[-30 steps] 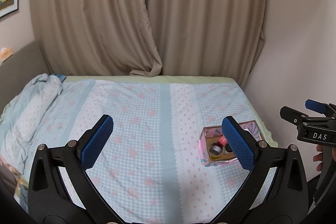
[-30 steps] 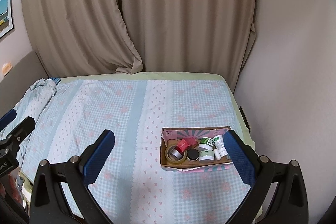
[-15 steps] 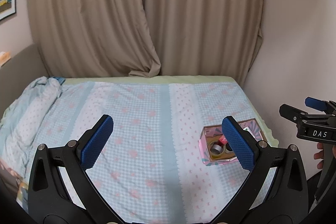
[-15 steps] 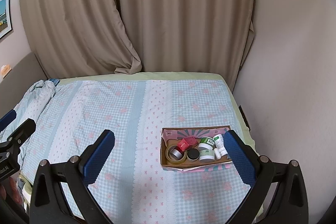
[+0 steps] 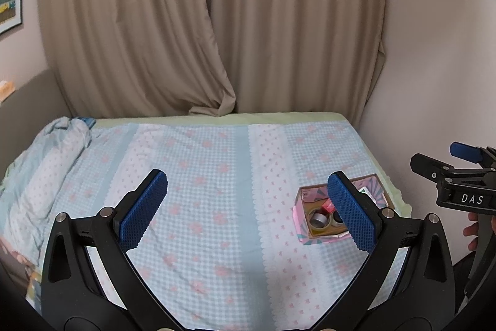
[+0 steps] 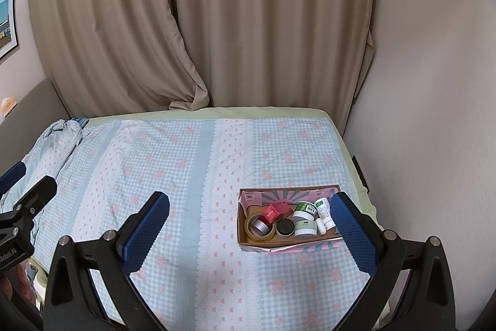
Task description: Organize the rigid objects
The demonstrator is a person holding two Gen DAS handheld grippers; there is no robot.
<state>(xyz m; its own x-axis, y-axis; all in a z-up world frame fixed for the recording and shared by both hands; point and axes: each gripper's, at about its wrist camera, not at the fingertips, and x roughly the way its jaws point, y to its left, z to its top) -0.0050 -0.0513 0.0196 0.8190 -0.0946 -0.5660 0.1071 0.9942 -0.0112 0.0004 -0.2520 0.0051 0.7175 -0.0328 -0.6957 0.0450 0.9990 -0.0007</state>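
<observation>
Already the jars (image 6: pixel 305 229), tape (image 6: pixel 259 226) and red box (image 6: pixel 276 211) are gathered in the tray (image 6: pixel 288 244) on the bed (image 6: pixel 186 176). Both hand-held grippers, left (image 5: pixel 248 210) and right (image 6: pixel 249 224), are held wide and empty. No further move is settled.

The left gripper (image 5: pixel 248 207) hangs wide open and empty above the bed (image 5: pixel 217 163). A cardboard box (image 5: pixel 305 230) holding tape rolls lies near the bed's right edge.

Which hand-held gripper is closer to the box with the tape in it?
Right. The right hand-held gripper hangs open just before the box. The left hand-held gripper, also open, is farther to the box's left.
</observation>
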